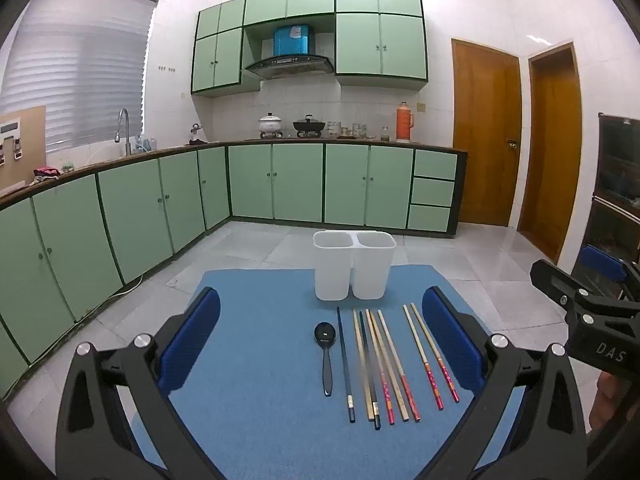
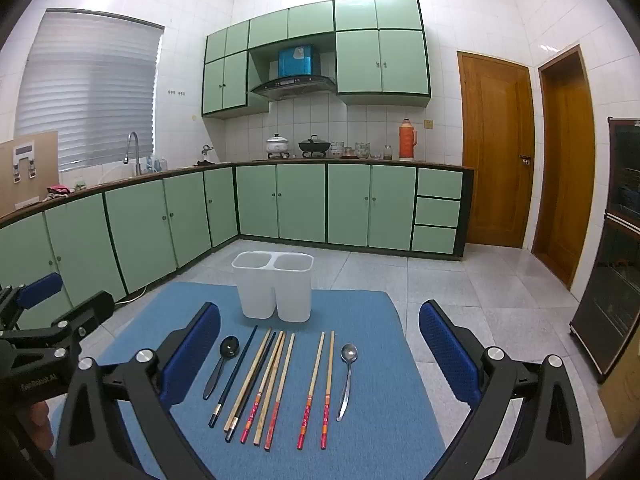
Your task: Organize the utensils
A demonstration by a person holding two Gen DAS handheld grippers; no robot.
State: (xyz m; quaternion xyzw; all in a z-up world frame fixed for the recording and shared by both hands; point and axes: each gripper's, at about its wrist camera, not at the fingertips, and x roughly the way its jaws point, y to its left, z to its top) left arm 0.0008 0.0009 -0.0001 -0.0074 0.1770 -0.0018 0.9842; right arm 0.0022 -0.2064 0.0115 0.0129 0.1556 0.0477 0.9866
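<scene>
A white two-compartment holder [image 1: 353, 264] [image 2: 274, 286] stands upright at the far side of a blue mat [image 1: 260, 360] [image 2: 380, 360]. In front of it lie a black spoon [image 1: 325, 354] [image 2: 221, 364], several chopsticks [image 1: 384, 364] [image 2: 272, 384] in dark, wood and red-handled pairs, and a metal spoon [image 2: 347, 376] at the right. My left gripper [image 1: 320, 344] is open above the mat's near side. My right gripper [image 2: 320, 352] is open too, over the utensil row. Both are empty.
The mat lies on a table over a tiled floor. Green kitchen cabinets [image 1: 160, 208] run along the left and back. Wooden doors [image 2: 496, 148] stand at the right, a dark cabinet [image 2: 616, 248] at far right. The other gripper shows at each view's edge [image 1: 592, 320] [image 2: 44, 344].
</scene>
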